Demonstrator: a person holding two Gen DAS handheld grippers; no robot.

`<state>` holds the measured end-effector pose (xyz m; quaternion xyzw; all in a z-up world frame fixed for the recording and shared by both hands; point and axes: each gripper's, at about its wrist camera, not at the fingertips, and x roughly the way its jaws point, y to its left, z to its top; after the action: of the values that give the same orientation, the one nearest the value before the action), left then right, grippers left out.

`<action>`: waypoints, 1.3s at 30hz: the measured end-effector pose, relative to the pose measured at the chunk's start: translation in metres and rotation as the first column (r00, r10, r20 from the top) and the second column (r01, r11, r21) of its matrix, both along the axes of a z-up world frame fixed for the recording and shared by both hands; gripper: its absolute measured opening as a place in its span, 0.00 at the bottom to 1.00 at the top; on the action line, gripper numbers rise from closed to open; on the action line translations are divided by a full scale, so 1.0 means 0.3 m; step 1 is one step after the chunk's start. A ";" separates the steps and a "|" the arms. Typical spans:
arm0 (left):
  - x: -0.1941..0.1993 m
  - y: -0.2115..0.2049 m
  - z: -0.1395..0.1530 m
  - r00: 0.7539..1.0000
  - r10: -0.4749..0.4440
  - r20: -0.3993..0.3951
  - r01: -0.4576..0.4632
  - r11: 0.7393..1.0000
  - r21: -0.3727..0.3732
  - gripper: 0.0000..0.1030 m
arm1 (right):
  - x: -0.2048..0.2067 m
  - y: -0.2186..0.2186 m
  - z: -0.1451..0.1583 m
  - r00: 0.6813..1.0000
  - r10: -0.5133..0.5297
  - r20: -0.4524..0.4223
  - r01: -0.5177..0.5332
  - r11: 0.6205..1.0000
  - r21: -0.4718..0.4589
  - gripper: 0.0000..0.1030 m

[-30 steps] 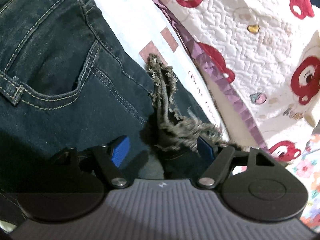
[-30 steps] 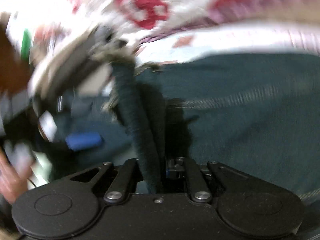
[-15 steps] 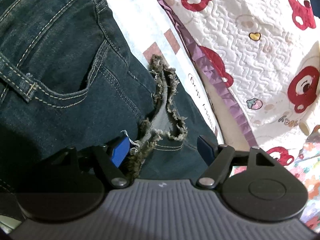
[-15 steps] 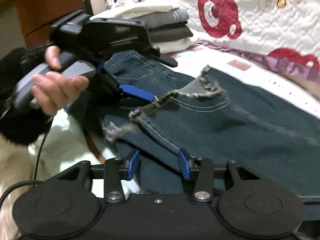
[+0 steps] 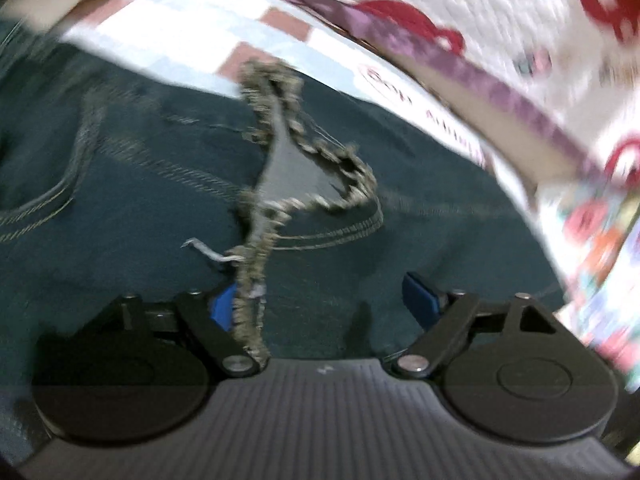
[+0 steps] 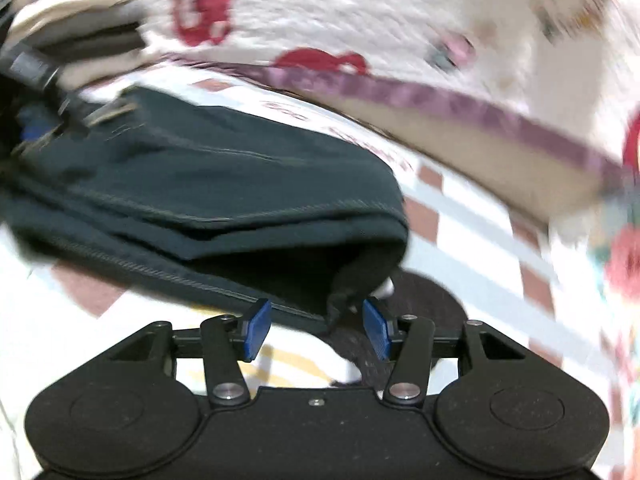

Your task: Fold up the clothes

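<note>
The dark blue jeans (image 5: 132, 208) lie folded on a white sheet with pink squares (image 5: 192, 28), their doubled edge (image 6: 360, 216) toward the right in the right wrist view. A frayed hem (image 5: 280, 184) rests on top of the denim, its ragged fringe trailing down toward the near side in the left wrist view.

The left gripper (image 5: 324, 300) hangs over the jeans with its jaws spread wide; the fringe runs just beside its left blue pad (image 5: 222, 306), and nothing is pinched between the pads. The right gripper (image 6: 316, 330) is also spread apart, its pads on either side of the folded corner of the jeans, not clamped on it.

Beyond the sheet lies a white quilt with red bears (image 6: 320, 12) and a purple border (image 6: 440, 100). Both views are motion-blurred.
</note>
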<state>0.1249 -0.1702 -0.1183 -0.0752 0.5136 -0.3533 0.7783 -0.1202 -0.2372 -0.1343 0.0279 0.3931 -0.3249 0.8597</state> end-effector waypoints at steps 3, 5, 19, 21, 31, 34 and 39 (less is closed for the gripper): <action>-0.024 -0.036 0.002 0.998 -0.013 0.062 0.010 0.999 0.048 0.85 | 0.004 -0.060 -0.030 0.998 -0.037 0.043 0.036 0.999 0.038 0.59; -0.031 -0.043 0.004 0.994 -0.010 0.107 0.002 0.997 0.071 0.49 | 0.015 -0.093 -0.050 0.997 -0.060 0.057 0.058 0.997 0.046 0.59; -0.044 0.047 0.126 0.988 0.065 0.144 -0.044 0.989 -0.142 0.06 | 0.033 -0.180 -0.101 0.989 -0.090 0.117 0.085 0.995 0.047 0.60; -0.027 0.068 0.080 0.993 0.096 0.061 -0.089 0.989 -0.116 0.07 | 0.025 -0.174 -0.107 0.990 -0.087 0.108 0.083 0.996 0.041 0.60; -0.034 0.091 0.019 0.994 0.049 -0.101 -0.048 0.999 0.020 0.63 | -0.008 -0.183 -0.120 0.985 -0.117 0.127 0.107 0.991 0.084 0.64; -0.048 0.102 0.021 0.990 0.023 -0.136 -0.021 1.000 0.014 0.66 | -0.005 -0.188 -0.121 0.985 -0.114 0.129 0.103 0.991 0.087 0.64; -0.036 0.104 -0.001 0.989 0.062 -0.133 -0.068 0.997 -0.039 0.12 | 0.000 -0.197 -0.122 0.985 -0.109 0.134 0.097 0.991 0.092 0.65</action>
<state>0.1140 -0.1390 -0.1186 -0.1321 0.5533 -0.3330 0.7520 -0.1203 -0.2962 -0.1707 0.1074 0.3441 -0.3490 0.8650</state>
